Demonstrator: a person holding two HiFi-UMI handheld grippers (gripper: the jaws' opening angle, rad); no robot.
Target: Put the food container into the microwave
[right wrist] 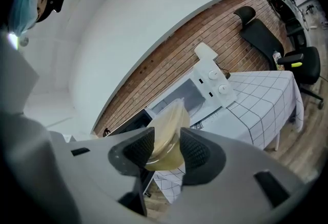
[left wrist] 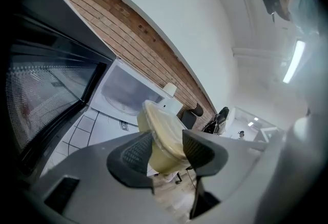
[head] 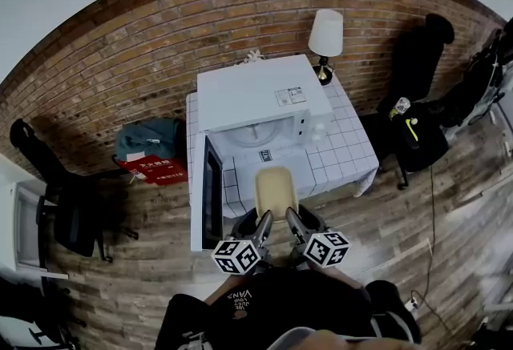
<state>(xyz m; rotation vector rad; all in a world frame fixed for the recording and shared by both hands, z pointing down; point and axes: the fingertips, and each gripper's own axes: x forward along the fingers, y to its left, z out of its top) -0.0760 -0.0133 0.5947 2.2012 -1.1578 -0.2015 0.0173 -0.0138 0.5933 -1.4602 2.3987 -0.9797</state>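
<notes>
A dark chair [head: 68, 212] stood on the wood floor well left of the counter [head: 345, 140], with a teal bag [head: 148, 140] lying near the brick wall beside it. The white microwave [head: 256, 96] took up the counter's left half, from the back edge forward. Its door [head: 210, 195] was swung wide open along the left edge, reaching to the front left corner, and the cavity behind it was lit and open.

In front of that cavity, above the counter's front edge, the pale yellow container [head: 275, 190] hung clear of the checked cloth, lid uppermost, not yet inside the microwave. The left gripper [head: 260, 222] pinched the container's near left side, and its own view showed both ribbed pads pressed against the tub. The right gripper [head: 293, 220] pinched the near right side in the same way, its jaws closed on the tub just under the lid's rim. The two grippers sat close together, their marker cubes side by side over the person's dark top.

A white-shaded lamp [head: 326, 34] stood at the counter's back right corner, just beside the microwave. Right of the counter, a black chair [head: 417, 68] stood against the wall, with dark bags heaped near it.
</notes>
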